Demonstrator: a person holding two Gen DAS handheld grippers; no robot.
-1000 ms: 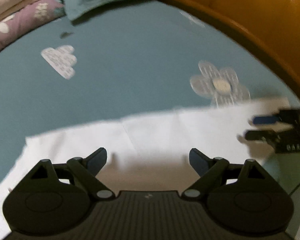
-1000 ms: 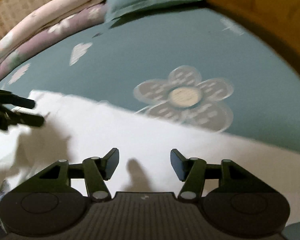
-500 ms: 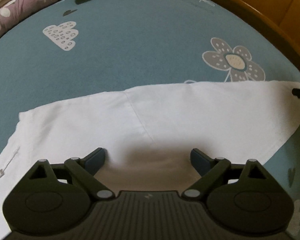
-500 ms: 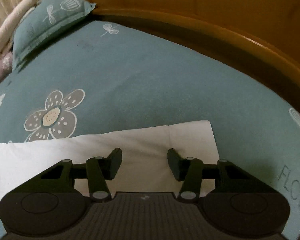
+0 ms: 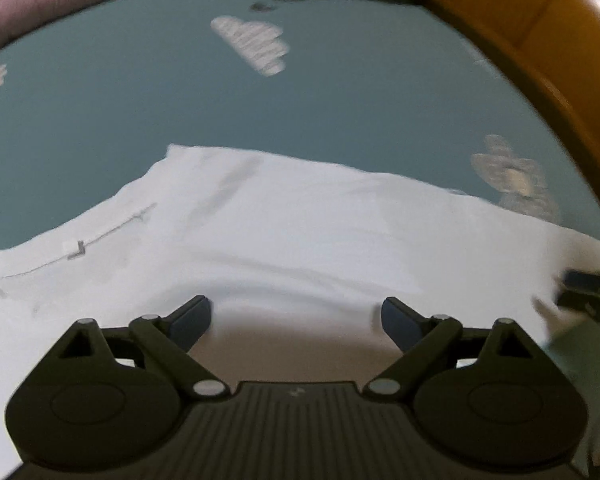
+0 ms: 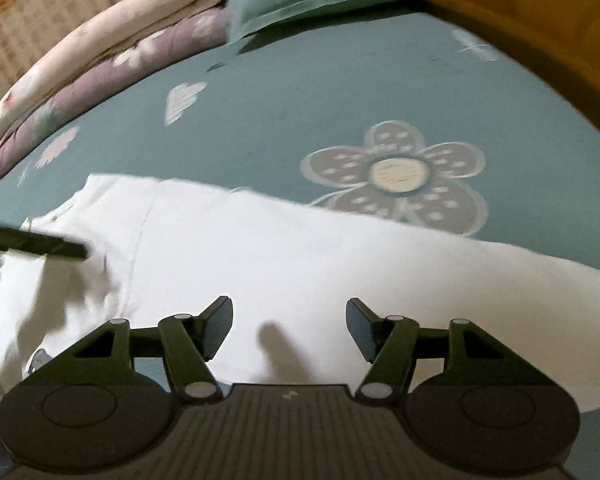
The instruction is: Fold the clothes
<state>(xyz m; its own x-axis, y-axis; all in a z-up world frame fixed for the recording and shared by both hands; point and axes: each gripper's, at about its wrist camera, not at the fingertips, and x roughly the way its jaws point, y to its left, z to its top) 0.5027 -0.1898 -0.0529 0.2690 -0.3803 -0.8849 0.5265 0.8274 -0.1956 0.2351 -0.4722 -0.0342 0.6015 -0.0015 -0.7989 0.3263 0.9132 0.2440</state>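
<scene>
White garment (image 5: 300, 232) lies spread flat across the bed (image 5: 300, 92), already a long band, so we're mid-fold; left tongs (image 5: 296, 320) gape wide over its near edge, nothing gripped; right tongs (image 6: 290, 328) are opening, only cloth beneath, nothing pinched; next, I'd judge, each must drop to the near edge, nip it, and carry it across together.

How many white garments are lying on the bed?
1. A single white garment lies spread across the teal sheet, under both grippers; the left wrist view shows the same one. Folded layers may hide more beneath it.
</scene>
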